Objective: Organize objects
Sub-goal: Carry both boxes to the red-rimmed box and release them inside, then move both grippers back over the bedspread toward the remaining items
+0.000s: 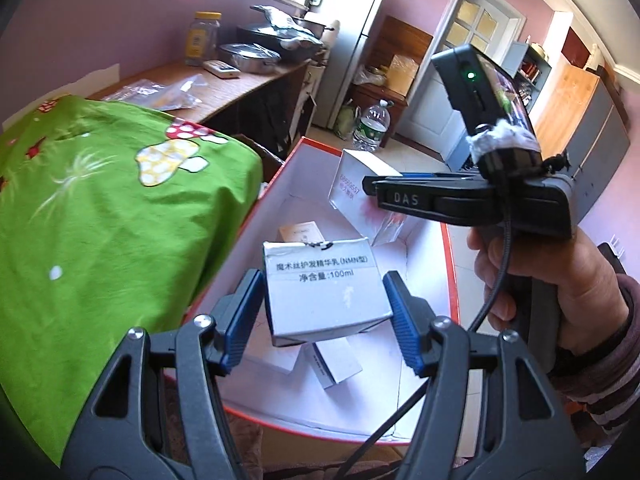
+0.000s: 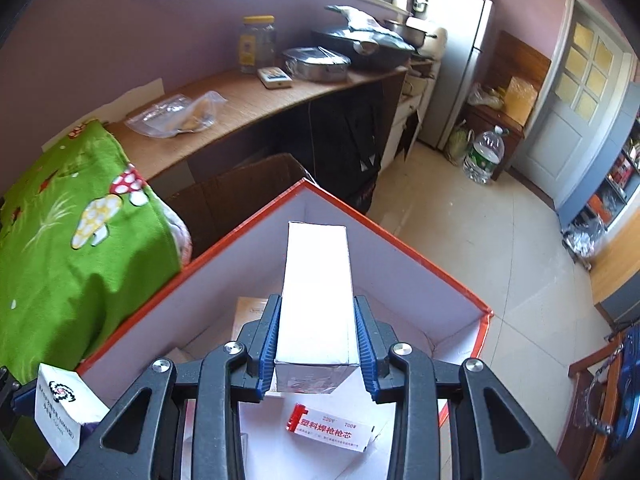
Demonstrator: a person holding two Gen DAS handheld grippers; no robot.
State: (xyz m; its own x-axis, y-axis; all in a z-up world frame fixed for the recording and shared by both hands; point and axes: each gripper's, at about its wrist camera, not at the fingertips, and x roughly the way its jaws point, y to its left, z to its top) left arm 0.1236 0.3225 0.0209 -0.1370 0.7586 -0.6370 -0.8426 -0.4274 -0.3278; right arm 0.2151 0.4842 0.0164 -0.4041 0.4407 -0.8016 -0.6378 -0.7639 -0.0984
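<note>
My left gripper (image 1: 324, 316) is shut on a silver-white carton printed "100ml" (image 1: 324, 288), with a blue pad against each side. It hangs over a big white box with a red rim (image 1: 256, 240) that holds several small cartons. A hand holds my right gripper (image 1: 372, 184) at the upper right. In the right wrist view, my right gripper (image 2: 316, 340) is shut on a tall white carton (image 2: 316, 280) above the same red-rimmed box (image 2: 224, 276). A small carton with red print (image 2: 332, 428) lies on the floor of that box. The left gripper's carton (image 2: 60, 404) shows at the lower left.
A green mushroom-print cloth (image 1: 100, 208) covers something bulky just left of the box. Behind stand a brown cardboard box (image 2: 248, 188) and a wooden counter (image 2: 260, 108) with a jar, a metal tin and plastic bags. A water bottle (image 2: 484, 156) stands on the tiled floor.
</note>
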